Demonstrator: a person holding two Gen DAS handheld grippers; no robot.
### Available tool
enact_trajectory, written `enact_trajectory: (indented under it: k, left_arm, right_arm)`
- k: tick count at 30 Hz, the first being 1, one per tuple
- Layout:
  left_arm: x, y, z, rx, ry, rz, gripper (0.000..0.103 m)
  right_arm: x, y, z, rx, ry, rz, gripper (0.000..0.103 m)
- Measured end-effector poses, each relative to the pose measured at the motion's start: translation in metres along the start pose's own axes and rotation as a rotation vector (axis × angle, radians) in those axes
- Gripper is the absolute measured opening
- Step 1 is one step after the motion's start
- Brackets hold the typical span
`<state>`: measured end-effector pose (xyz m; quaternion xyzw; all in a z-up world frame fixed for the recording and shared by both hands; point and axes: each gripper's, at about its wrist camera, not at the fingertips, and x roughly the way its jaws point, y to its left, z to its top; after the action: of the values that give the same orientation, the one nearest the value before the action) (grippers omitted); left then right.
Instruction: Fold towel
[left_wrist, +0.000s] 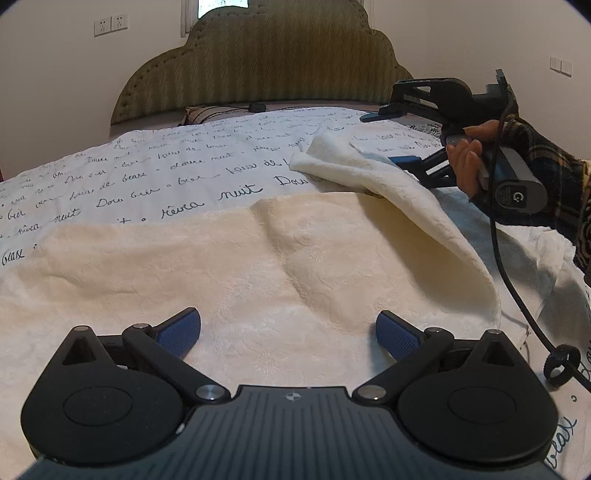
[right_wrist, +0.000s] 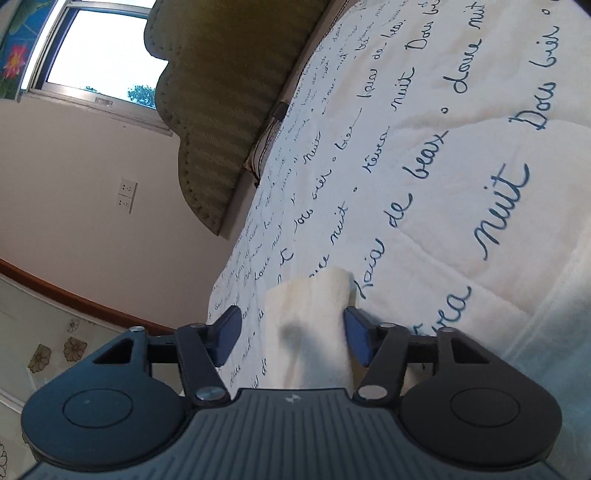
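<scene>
Bed (left_wrist: 229, 162) carries the work: white cover printed with dark cursive script, padded olive headboard (left_wrist: 258, 62) at far end. Cream towel (left_wrist: 229, 273) lies spread on the cover, right corner lifted. Patterned pillow (left_wrist: 201, 113) and small dark object (left_wrist: 256, 107) near headboard.

The right gripper (right_wrist: 291, 341), black with blue ribbed pads, is tilting sideways above a white quilted bedspread (right_wrist: 461, 184) printed with dark blue cursive writing. Its jaws are standing apart, and a corner of a cream terry towel (right_wrist: 310, 332) is lying between them, touching the right-hand pad (right_wrist: 357, 341). An olive scalloped upholstered headboard (right_wrist: 221, 103) and a bright window (right_wrist: 107, 55) are showing behind.
</scene>
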<state>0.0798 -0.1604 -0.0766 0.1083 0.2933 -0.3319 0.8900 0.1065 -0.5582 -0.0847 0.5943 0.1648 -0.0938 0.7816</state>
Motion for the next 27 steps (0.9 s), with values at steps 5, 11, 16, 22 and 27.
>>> enact_trajectory:
  k: [5,11,16,22,27]
  left_arm:
    - [0.000,-0.001,0.000,-0.003,-0.001,-0.002,0.103]
    - [0.000,0.000,0.000,-0.005,0.000,-0.004,0.103]
    - [0.000,0.000,0.000,-0.007,0.000,-0.005,0.103]
    - [0.000,-0.001,0.000,-0.002,0.004,-0.001,0.103]
    - [0.001,-0.004,0.001,0.006,0.006,0.010,0.103]
  right_arm:
    - [0.014,0.003,0.002,-0.035,0.007,0.040,0.019]
    - [0.017,0.018,0.002,-0.111,0.009,0.030,0.017]
    - [-0.037,0.035,0.003,-0.227,-0.165,-0.081,0.007]
    - [-0.143,0.024,0.000,-0.286,-0.359,-0.174,0.005]
    - [-0.175,-0.011,0.002,-0.271,-0.259,-0.242,0.006]
